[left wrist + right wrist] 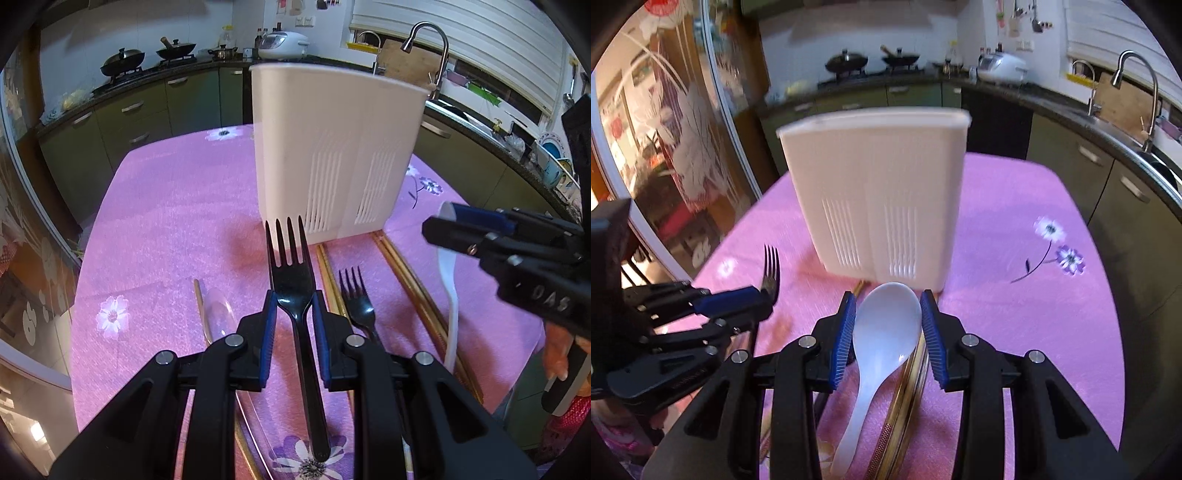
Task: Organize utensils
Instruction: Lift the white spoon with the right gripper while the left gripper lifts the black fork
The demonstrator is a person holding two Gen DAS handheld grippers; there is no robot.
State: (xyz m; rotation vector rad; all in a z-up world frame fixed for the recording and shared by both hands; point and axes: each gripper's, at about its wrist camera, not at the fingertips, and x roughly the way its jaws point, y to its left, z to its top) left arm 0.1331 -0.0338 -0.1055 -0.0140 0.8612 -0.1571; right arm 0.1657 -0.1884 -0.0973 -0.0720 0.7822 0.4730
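Both hands are loaded: the left gripper [293, 314] pinches a black plastic fork [295, 295] by its neck, tines pointing straight ahead, and the right gripper [888, 325] clasps a white soup spoon [882, 332] by the bowl. The white utensil holder [332, 147] stands upright just ahead of both, its open top above the fingertips, so each piece probably has to rise and tip before dropping in.

Utensil holder [332, 155] stands on the tablecloth [166, 221] dead ahead of the left claw [293, 332]. Fork [295, 295] sits between its fingers, second fork [356, 299] just right, chopsticks [410, 280] beyond that, spoon [448, 280] farther right.
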